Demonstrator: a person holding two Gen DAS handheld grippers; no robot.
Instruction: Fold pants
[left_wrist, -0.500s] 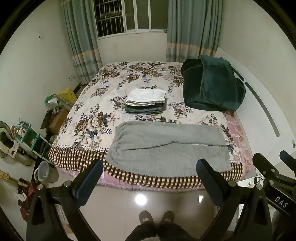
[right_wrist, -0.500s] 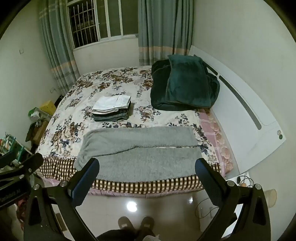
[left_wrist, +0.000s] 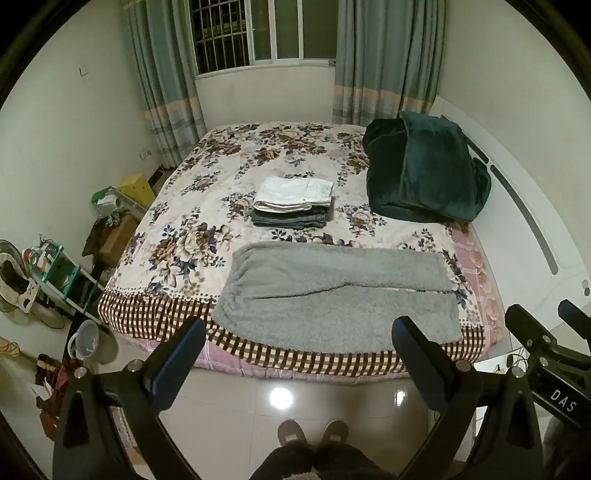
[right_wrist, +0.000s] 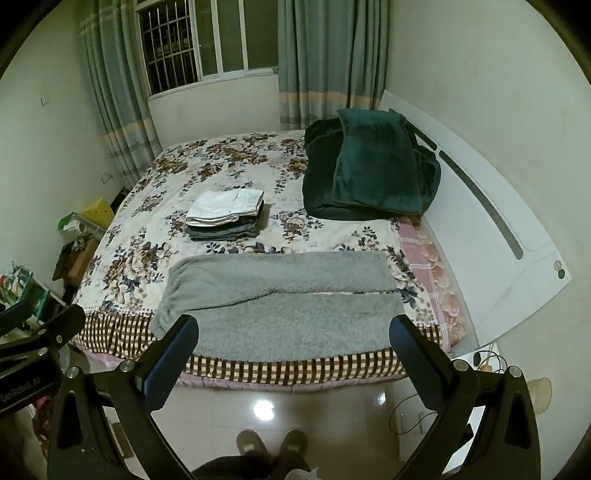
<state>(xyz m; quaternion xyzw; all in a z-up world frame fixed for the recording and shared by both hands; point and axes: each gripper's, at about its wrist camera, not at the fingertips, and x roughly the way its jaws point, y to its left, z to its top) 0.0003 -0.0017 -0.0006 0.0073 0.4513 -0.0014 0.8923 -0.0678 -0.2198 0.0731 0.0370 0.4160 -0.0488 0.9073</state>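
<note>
Tongs, left: left gripper (left_wrist: 297, 341) has its jaws spread wide with nothing between them, held back from the bed over the floor.
Tongs, right: right gripper (right_wrist: 293, 339) is likewise wide apart and empty, at about the same height and also short of the mattress edge.
Pants: grey fleece pants (left_wrist: 332, 291) lie flat along the near edge of the bed (left_wrist: 162, 258), waistband toward the left, both legs running to the right, side by side with a dark seam line between them; the near leg reaches the checked border.
Step in hand: judged to be the approach for the first fold, one leg over the other; nothing is gripped yet.
Left end, how: take the near edge of the waistband in the left tool, pinching only the top thickness of fleece, not the floral sheet under it.
Right end, how: take the near leg's cuff in the right tool at the matching edge, so both ends rise together.
Carry: lift low and lay the near leg onto the far one, edges aligned along the seam.
Risk: thick pile may slip or bunch; close fully before lifting.
Beyond: folded stack (left_wrist: 291, 201) sits farther back, well apart from the pants; dark green blanket (left_wrist: 424, 170) at far right.
</note>
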